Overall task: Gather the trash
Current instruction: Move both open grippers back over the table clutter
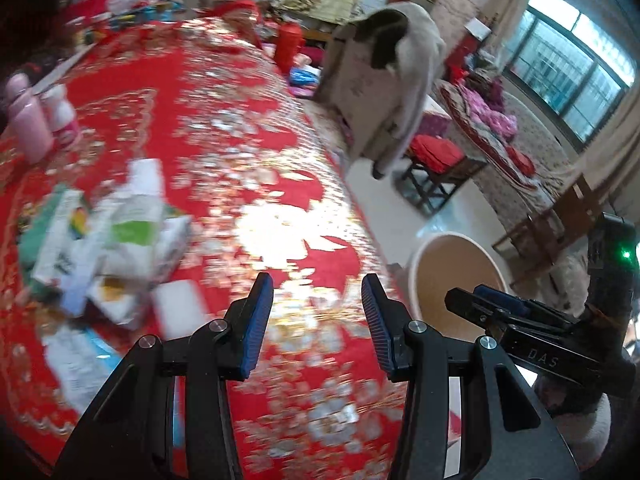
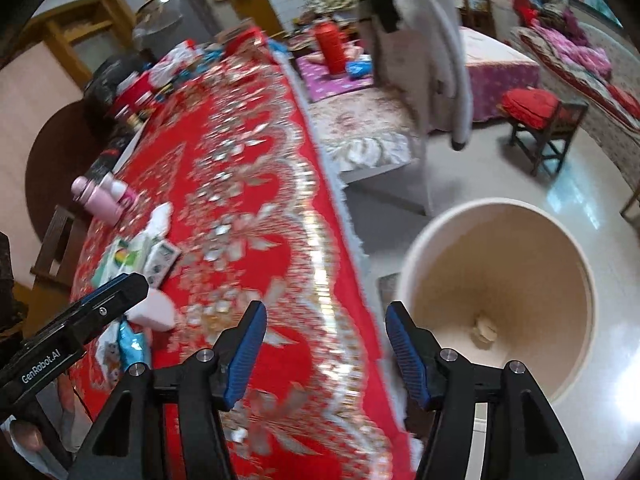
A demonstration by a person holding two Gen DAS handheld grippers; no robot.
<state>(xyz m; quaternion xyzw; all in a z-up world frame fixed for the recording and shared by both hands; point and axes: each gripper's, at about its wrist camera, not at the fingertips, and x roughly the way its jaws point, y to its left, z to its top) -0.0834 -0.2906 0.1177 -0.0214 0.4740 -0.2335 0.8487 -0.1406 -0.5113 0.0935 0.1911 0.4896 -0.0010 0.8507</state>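
A pile of trash, small cartons and wrappers (image 1: 108, 240), lies on the red and gold tablecloth (image 1: 248, 152); it also shows in the right wrist view (image 2: 140, 256). A white block (image 1: 180, 308) and a blue wrapper (image 2: 130, 344) lie near it. A beige bin (image 2: 496, 280) stands on the floor beside the table, with a crumpled scrap (image 2: 486, 330) at its bottom. My left gripper (image 1: 318, 320) is open and empty above the cloth, right of the pile. My right gripper (image 2: 326, 348) is open and empty over the table edge, beside the bin.
A pink bottle (image 1: 28, 124) and a small white bottle (image 1: 62, 120) stand behind the pile. Clutter fills the table's far end (image 1: 120, 0). A person in a white coat (image 2: 420, 48) stands by a low bed. A wooden stool with a red cushion (image 2: 536, 120) stands on the floor.
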